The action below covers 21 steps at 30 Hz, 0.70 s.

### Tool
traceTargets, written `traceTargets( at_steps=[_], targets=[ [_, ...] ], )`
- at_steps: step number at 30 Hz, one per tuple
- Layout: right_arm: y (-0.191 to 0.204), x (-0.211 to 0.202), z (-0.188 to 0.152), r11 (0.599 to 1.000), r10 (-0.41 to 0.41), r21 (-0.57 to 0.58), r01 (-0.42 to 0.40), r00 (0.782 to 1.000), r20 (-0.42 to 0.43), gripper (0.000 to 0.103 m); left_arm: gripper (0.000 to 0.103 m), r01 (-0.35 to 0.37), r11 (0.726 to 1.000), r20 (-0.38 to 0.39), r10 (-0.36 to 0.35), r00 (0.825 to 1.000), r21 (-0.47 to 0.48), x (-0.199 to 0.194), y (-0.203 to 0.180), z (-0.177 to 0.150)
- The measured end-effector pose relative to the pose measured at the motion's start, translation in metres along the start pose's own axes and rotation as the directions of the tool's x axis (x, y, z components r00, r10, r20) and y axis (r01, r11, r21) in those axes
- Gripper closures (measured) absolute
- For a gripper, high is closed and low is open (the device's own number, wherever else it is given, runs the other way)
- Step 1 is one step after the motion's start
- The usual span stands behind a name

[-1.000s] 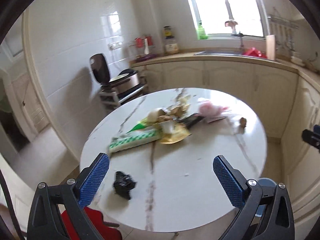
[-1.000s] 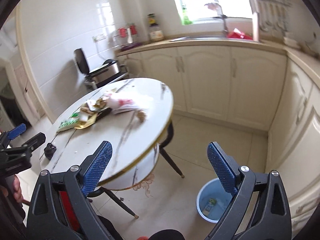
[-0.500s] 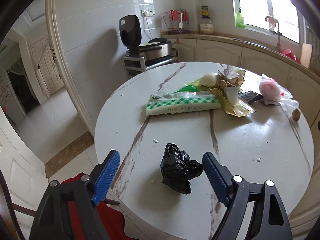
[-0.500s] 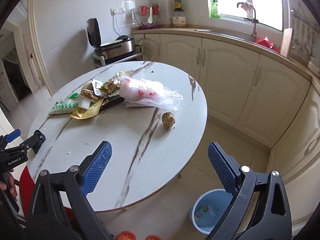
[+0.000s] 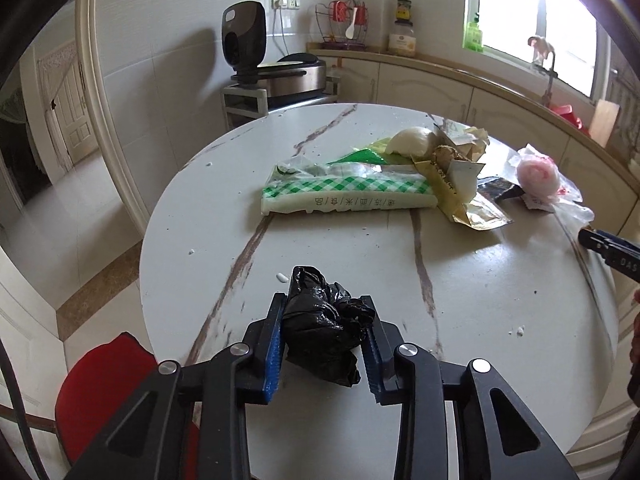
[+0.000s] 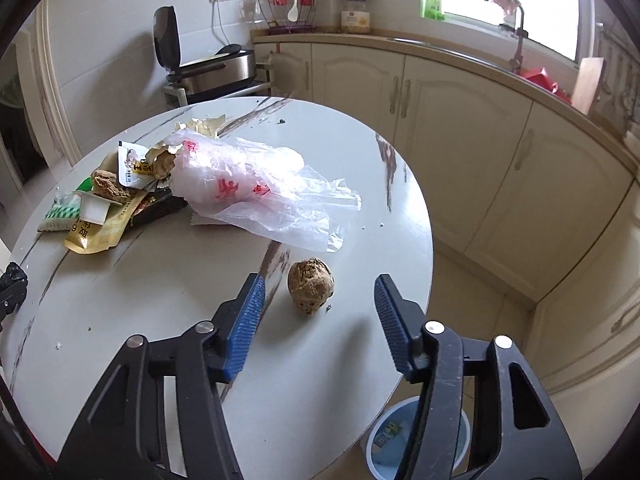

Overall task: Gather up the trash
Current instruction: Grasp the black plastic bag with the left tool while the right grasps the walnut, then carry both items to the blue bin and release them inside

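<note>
A crumpled black plastic bag (image 5: 324, 324) lies on the round marble table (image 5: 480, 300) between the fingers of my left gripper (image 5: 325, 334), which is shut on it. My right gripper (image 6: 318, 304) is open, its fingers on either side of a brown lump of food (image 6: 310, 291) near the table's right edge, not touching it. Further back lie a green-checked packet (image 5: 344, 192), a gold wrapper (image 5: 464, 196), a white bun (image 5: 410, 140) and a clear plastic bag with red print (image 6: 248, 184).
A blue waste bin (image 6: 416, 444) stands on the floor below the table's near right edge. A red chair seat (image 5: 100, 384) sits at the table's left. Cream cabinets (image 6: 460, 120) and a counter with a sink curve around behind. A cooker on a trolley (image 5: 276, 76) stands at the wall.
My left gripper moved in over the black bag and shut on it. My right gripper came down over the table towards the brown lump and narrowed a little, still open.
</note>
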State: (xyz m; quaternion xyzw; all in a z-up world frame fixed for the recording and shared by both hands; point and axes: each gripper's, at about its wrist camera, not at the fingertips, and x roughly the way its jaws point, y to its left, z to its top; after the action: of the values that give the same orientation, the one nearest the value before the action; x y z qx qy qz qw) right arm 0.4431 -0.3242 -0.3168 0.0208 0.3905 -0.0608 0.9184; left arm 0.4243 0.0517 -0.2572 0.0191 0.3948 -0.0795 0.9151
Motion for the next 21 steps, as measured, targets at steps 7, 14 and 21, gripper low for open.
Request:
traceTargets(
  at_steps=[7,14,21],
  targets=[
    [-0.001,0.005,0.001,1.0,0.025,-0.009,-0.025,1.0,0.006,0.081,0.072,0.028,0.999,0.031,-0.029,0.999,0.021,-0.027,0.003,0.01],
    [-0.003,-0.024,-0.008,0.991,0.131,0.017,-0.133,0.99,0.056,0.081,0.072,0.056,0.996,0.066,-0.061,0.996,0.076,-0.067,-0.016,0.009],
    [-0.034,-0.095,-0.023,0.977,0.18,0.081,-0.198,0.967,0.18,0.081,0.072,0.139,0.97,0.086,-0.159,0.984,0.201,-0.108,-0.081,0.007]
  ],
)
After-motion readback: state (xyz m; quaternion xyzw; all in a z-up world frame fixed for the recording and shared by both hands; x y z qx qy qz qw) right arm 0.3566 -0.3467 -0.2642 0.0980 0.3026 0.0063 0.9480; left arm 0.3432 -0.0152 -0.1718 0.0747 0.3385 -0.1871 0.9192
